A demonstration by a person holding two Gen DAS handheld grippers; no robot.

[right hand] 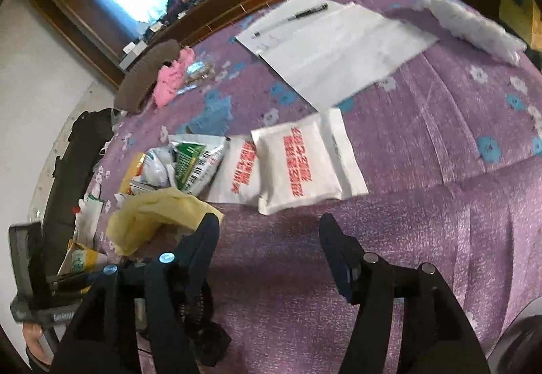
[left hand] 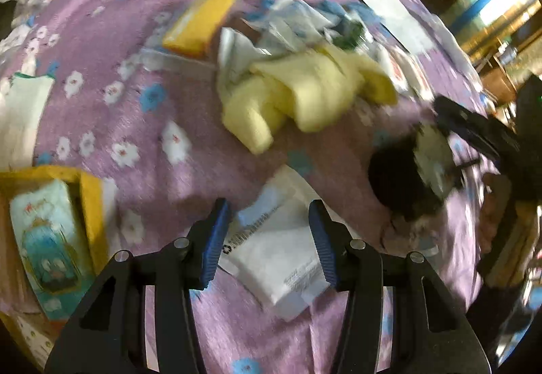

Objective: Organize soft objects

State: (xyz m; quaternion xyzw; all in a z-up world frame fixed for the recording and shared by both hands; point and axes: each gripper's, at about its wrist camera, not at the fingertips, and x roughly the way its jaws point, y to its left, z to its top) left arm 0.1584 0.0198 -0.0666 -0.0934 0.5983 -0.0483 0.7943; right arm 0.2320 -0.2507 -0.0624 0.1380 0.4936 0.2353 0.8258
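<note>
My left gripper (left hand: 269, 238) points steeply down over a purple flowered bedcover (left hand: 135, 123). Its blue pads are shut on the two edges of a flat white packet (left hand: 274, 245). A crumpled pale yellow cloth (left hand: 305, 96) lies just beyond it, also seen as the yellow cloth (right hand: 159, 214) by my right gripper's left finger. My right gripper (right hand: 267, 225) stands open with only bare bedcover between its fingers. In the left wrist view the right gripper (left hand: 471, 133) hovers beside a black soft thing with a white patch (left hand: 403, 184).
A yellow box (left hand: 91, 204) holding a tissue pack (left hand: 44, 238) sits at the near left. White packets with red print (right hand: 294, 164), a wrapper pile (right hand: 183, 164), paper sheets (right hand: 338, 45) with a pen (right hand: 308, 12), white stuffing (right hand: 471, 25) and a pink fluffy thing (right hand: 172, 76) lie further back.
</note>
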